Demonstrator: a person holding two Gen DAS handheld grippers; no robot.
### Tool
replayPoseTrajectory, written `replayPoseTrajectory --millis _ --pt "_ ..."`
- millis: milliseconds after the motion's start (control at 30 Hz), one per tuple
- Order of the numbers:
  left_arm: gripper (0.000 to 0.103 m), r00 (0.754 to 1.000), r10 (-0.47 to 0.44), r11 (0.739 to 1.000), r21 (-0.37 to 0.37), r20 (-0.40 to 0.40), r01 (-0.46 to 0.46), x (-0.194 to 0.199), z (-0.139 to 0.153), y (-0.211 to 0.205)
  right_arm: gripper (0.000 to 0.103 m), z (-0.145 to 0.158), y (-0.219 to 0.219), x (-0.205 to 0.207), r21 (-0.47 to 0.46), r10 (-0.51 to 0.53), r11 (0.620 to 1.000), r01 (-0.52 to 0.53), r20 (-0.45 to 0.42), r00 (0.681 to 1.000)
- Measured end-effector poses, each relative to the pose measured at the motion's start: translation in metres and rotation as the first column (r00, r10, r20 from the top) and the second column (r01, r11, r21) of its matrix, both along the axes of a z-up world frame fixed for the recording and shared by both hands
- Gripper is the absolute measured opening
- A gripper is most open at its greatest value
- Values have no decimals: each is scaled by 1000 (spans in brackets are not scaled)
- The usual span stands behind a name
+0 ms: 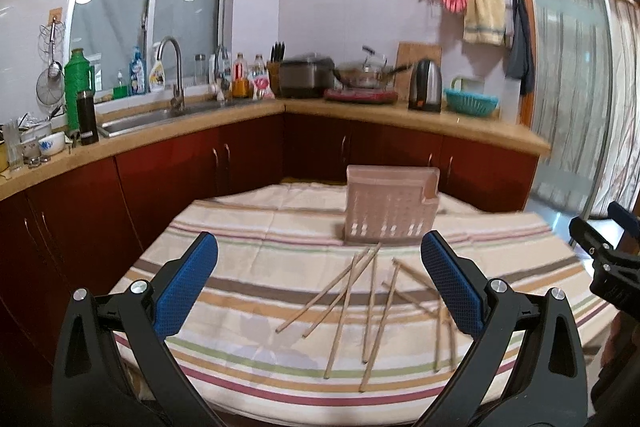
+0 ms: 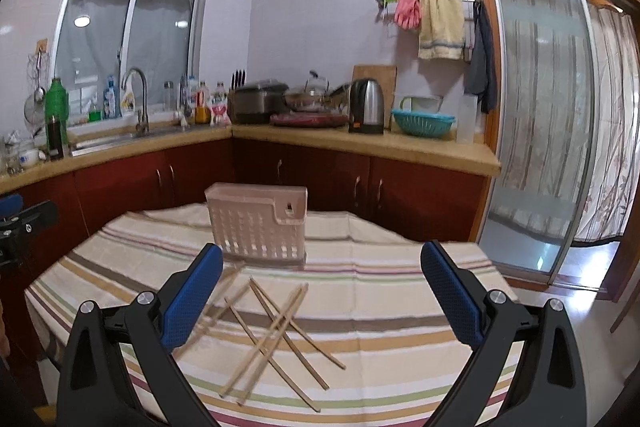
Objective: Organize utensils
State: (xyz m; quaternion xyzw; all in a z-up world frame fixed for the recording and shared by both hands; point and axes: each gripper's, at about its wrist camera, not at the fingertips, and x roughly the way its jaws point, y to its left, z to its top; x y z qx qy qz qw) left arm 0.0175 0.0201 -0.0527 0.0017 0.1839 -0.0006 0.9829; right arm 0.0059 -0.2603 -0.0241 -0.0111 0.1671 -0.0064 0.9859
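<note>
Several wooden chopsticks (image 1: 352, 301) lie scattered and crossed on the striped tablecloth (image 1: 248, 227); in the right wrist view the chopsticks (image 2: 276, 335) lie in front of a pink slotted utensil holder (image 2: 260, 227). That holder (image 1: 390, 209) stands upright just beyond them. My left gripper (image 1: 320, 287) hovers open above the near chopsticks, nothing between its blue pads (image 1: 188, 283). My right gripper (image 2: 320, 291) is open too, empty, above the pile's right side. The right gripper (image 1: 608, 255) shows at the left wrist view's right edge.
The cloth-covered table (image 2: 400, 291) ends close behind the holder, with red cabinets (image 2: 328, 179) beyond. The counter carries a sink (image 1: 160, 115), a kettle (image 1: 426, 85), a teal basket (image 2: 422, 121) and bottles. A glass sliding door (image 2: 536, 107) is at right.
</note>
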Motion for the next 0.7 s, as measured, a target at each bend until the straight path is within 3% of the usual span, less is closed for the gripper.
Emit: replayPoseTrajectory --millis 333,467,700 --pt "98 991 -11 1000 -6 -134 10 38 -82 11 97 -74 -5 15 2 13 1000 -13 -80 997" --pt "86 980 -28 1000 8 -199 30 47 -111 9 96 -98 -3 18 -24 39 999 -42 -112 993" --pt "76 957 -58 998 19 -283 66 55 -149 6 95 -122 -7 24 -4 80 997 -82 -161 984"
